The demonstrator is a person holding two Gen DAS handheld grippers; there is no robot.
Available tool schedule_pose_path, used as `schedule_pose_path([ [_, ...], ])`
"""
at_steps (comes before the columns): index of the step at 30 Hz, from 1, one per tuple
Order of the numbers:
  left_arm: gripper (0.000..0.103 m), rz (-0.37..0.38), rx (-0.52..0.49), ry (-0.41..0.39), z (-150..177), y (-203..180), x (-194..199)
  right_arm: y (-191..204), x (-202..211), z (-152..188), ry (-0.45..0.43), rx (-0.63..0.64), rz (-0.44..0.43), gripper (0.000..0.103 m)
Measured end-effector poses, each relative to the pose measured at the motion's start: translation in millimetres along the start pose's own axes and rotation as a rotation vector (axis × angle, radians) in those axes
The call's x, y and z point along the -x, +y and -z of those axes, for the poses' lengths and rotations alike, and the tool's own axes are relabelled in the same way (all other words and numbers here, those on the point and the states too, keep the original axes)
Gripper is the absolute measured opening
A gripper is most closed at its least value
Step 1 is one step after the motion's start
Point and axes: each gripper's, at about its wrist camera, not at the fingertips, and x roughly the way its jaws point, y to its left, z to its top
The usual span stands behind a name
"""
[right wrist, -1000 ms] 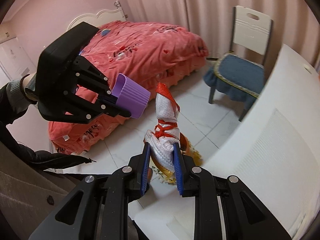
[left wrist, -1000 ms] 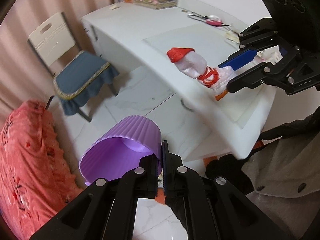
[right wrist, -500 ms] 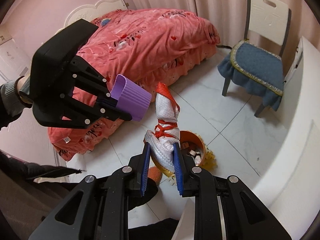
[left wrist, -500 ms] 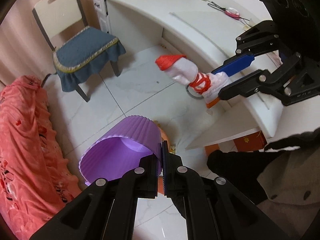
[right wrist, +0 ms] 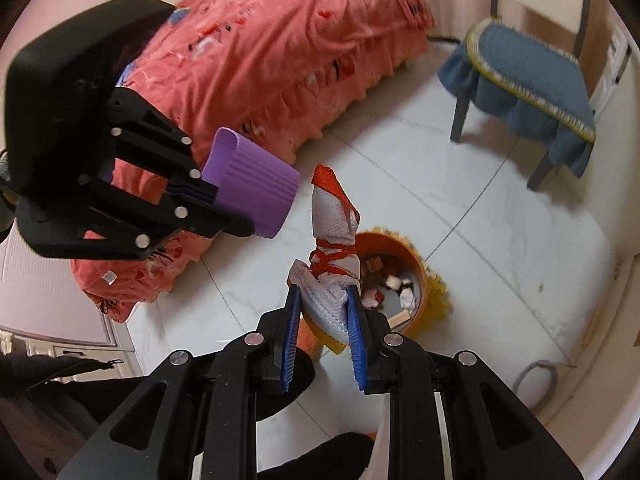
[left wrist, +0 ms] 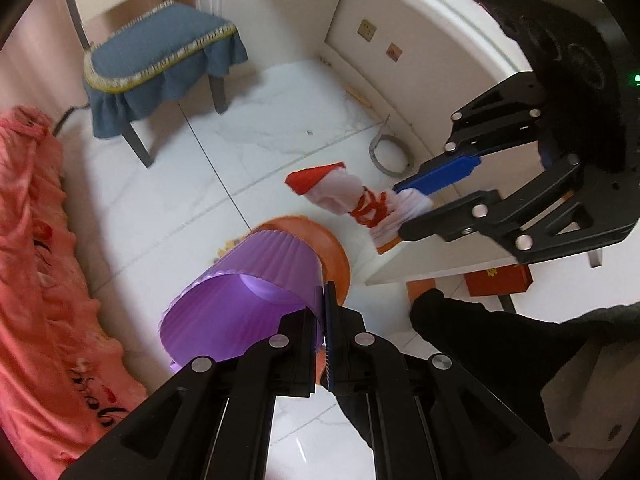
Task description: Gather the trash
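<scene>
Two grippers, each clamped on a piece of trash, hang over a white tiled floor (left wrist: pixel 168 196). The left gripper (left wrist: pixel 325 320) pinches the rim of a ribbed purple cup (left wrist: pixel 256 284) between its fingers, which are pressed nearly together with only the thin cup wall between them; the cup lies on its side, mouth toward the camera. The right gripper (right wrist: pixel 325 308) squeezes a white mesh bundle (right wrist: pixel 334 248) bound with red cord and tipped in red, its blue-padded fingers (right wrist: pixel 291 332) held apart only by the bundle's thickness. Below and just beyond both sits an orange waste bin (right wrist: pixel 404 264) with scraps inside. Dark script marks the coral bedspread (right wrist: pixel 280 60), too blurred to read.
</scene>
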Motion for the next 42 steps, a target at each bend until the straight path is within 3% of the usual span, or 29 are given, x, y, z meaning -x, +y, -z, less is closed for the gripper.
schedule_pose_path([
  [6,0.005,0.038,0.022,0.021,2,13,-36,-27,-53,2,0.052,-0.053,0.009,0.023],
  [14,0.005,0.076,0.056,0.031,-2,23,-71,-51,-90,5,0.091,-0.130,0.017,0.024],
  [20,0.011,0.068,0.077,0.044,-4,26,-88,-59,-104,7,0.106,-0.163,0.020,0.035],
  [23,0.033,0.060,0.089,0.050,-4,27,-90,-60,-104,7,0.103,-0.176,0.021,0.038],
  [32,0.033,0.043,0.076,0.040,-5,22,-82,-54,-99,4,0.092,-0.165,0.018,0.038],
  [35,0.041,0.027,0.076,0.028,-7,17,-73,-51,-84,0,0.067,-0.162,0.016,0.038],
  [42,0.044,0.000,0.047,-0.015,-13,4,-39,-40,-35,-4,-0.002,-0.152,0.020,0.043],
])
